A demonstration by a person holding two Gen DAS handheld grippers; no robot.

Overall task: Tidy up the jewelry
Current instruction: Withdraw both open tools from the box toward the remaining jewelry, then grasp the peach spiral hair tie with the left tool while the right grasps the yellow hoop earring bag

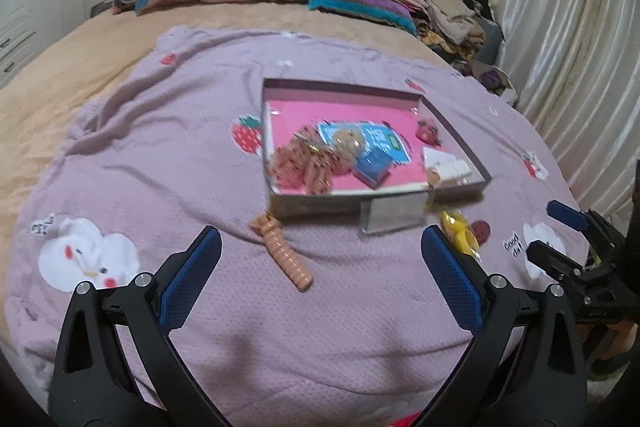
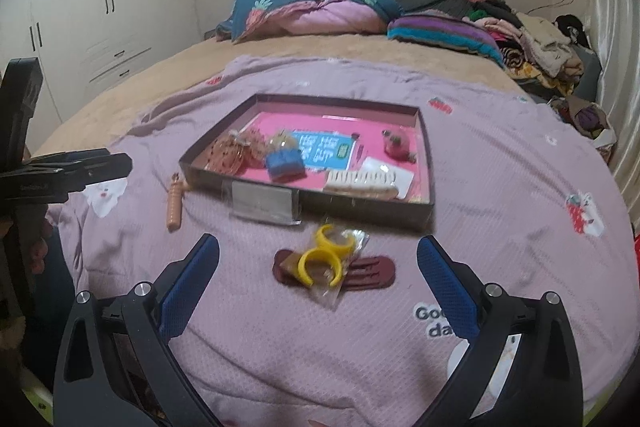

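Both grippers low and forward, fingers spread, holding nothing.

Left gripper (image 1: 320, 251): jaws wide apart, blue pads (image 1: 192, 267) facing inward, nothing between them. Right gripper (image 2: 318, 259): jaws equally wide, blue pads (image 2: 448, 287) bare; in the left wrist view it sits at far right.

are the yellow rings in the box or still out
Out. The yellow rings lie in their clear packet on the purple blanket, in front of the box, atop a brown clip.
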